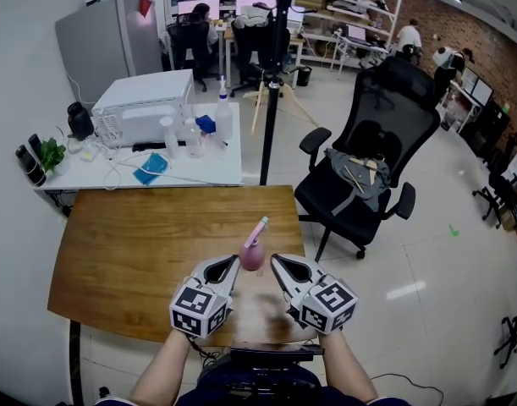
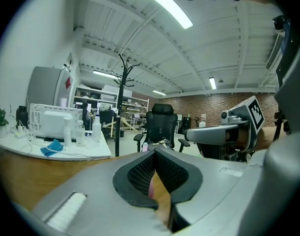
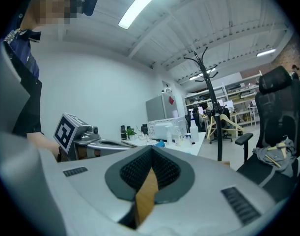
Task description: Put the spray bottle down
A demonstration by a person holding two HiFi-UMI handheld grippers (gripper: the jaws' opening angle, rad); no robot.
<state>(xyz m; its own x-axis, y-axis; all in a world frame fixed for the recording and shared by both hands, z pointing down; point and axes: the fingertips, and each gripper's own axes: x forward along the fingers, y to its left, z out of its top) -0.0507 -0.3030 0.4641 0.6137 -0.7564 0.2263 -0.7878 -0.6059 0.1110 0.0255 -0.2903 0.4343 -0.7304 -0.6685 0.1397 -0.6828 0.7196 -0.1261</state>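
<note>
A small pink spray bottle (image 1: 252, 254) stands on the wooden table (image 1: 140, 252) near its front edge, its nozzle slanting up to the right. My left gripper (image 1: 235, 264) sits just left of the bottle and my right gripper (image 1: 276, 263) just right of it, both tips close to its body. In the left gripper view the left gripper (image 2: 154, 154) is shut, with only the pink nozzle tip (image 2: 145, 146) showing beyond the pads. In the right gripper view the right gripper (image 3: 150, 151) is shut too, with bare wood showing behind the pads. Neither holds the bottle.
Behind the wooden table a white table (image 1: 216, 172) carries a white appliance (image 1: 145, 106), clear bottles and a blue cloth (image 1: 151, 168). A black coat-stand pole (image 1: 272, 83) and a black office chair (image 1: 368, 163) stand at the back right. People sit at desks far behind.
</note>
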